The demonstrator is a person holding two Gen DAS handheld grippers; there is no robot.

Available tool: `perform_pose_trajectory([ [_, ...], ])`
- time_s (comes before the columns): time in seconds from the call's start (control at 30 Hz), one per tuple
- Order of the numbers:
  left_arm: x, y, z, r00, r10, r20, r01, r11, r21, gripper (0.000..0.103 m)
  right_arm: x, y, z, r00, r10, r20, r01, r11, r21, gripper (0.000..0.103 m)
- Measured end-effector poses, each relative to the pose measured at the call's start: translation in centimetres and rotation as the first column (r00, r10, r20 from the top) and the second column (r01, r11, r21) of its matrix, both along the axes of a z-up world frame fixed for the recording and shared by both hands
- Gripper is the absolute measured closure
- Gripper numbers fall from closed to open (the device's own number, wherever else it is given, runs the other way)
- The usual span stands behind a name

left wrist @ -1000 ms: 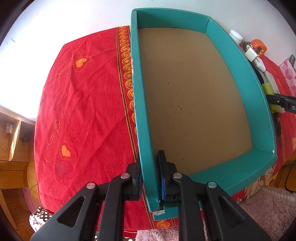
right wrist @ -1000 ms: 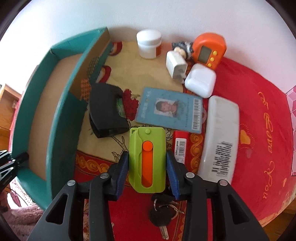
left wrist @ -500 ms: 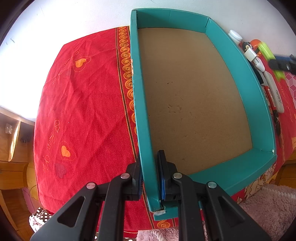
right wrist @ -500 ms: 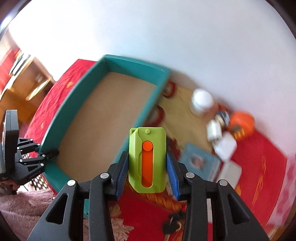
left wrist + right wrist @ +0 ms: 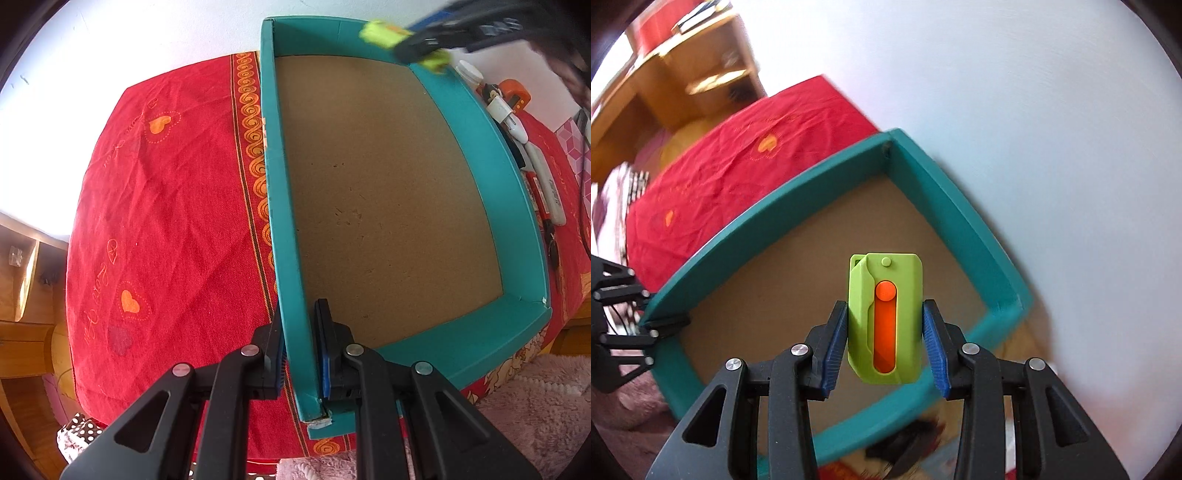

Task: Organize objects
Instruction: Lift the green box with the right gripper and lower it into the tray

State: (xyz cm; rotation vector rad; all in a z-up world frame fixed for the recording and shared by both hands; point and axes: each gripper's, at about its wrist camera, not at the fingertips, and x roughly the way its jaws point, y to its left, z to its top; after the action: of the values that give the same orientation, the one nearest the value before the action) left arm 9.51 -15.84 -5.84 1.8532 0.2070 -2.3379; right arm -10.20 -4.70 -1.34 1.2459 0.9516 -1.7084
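Note:
A teal tray [image 5: 517, 206] with a bare brown cardboard floor lies on a red cloth. My left gripper [image 5: 300, 343] is shut on the tray's left wall near its front corner. A lime-green box cutter with an orange slider [image 5: 885, 317] hangs above the tray's floor, with my right gripper [image 5: 885, 332] shut on its sides. In the left wrist view the green cutter [image 5: 402, 44] and the right gripper [image 5: 424, 42] appear blurred over the tray's far right corner. In the right wrist view the tray [image 5: 764, 214] lies below and my left gripper's black fingers [image 5: 665, 321] hold its left corner.
Beyond the tray's right wall lie a white jar [image 5: 469, 72], an orange timer [image 5: 515, 94], a white plug [image 5: 504, 110], a white remote [image 5: 546, 184] and keys [image 5: 552, 251]. A white wall stands behind. Wooden shelves [image 5: 701, 74] stand at the left. A pink rug [image 5: 535, 413] lies below.
My right gripper lifted the green cutter off the cloth, rolled, and carried it over the tray. The left gripper kept its hold on the tray wall.

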Motion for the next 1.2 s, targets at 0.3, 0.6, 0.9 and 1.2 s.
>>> perform_pose_trajectory([
  [0.3, 0.1, 0.0, -0.4, 1.0, 0.002, -0.002, -0.002, 1.0, 0.004, 0.09, -1.9, -5.2, -3.3, 0.975, 0.222, 0.016, -0.223, 0.972, 0.078, 0.063],
  [0.6, -0.2, 0.6, -0.4, 1.0, 0.014, 0.001, -0.014, 1.0, 0.008, 0.09, -3.1, -7.6, -5.2, 0.949, 0.316, 0.015, -0.315, 0.941, 0.123, 0.063],
  [0.9, -0.7, 1.0, -0.5, 1.0, 0.019, 0.004, -0.019, 1.0, 0.008, 0.09, -3.5, -8.3, -5.7, 0.945, 0.326, -0.016, -0.323, 0.941, 0.102, 0.062],
  [1.2, -1.2, 0.7, -0.9, 1.0, 0.024, 0.001, -0.024, 1.0, 0.011, 0.09, -2.8, -7.4, -5.1, 0.961, 0.272, -0.045, -0.27, 0.962, 0.046, 0.036],
])
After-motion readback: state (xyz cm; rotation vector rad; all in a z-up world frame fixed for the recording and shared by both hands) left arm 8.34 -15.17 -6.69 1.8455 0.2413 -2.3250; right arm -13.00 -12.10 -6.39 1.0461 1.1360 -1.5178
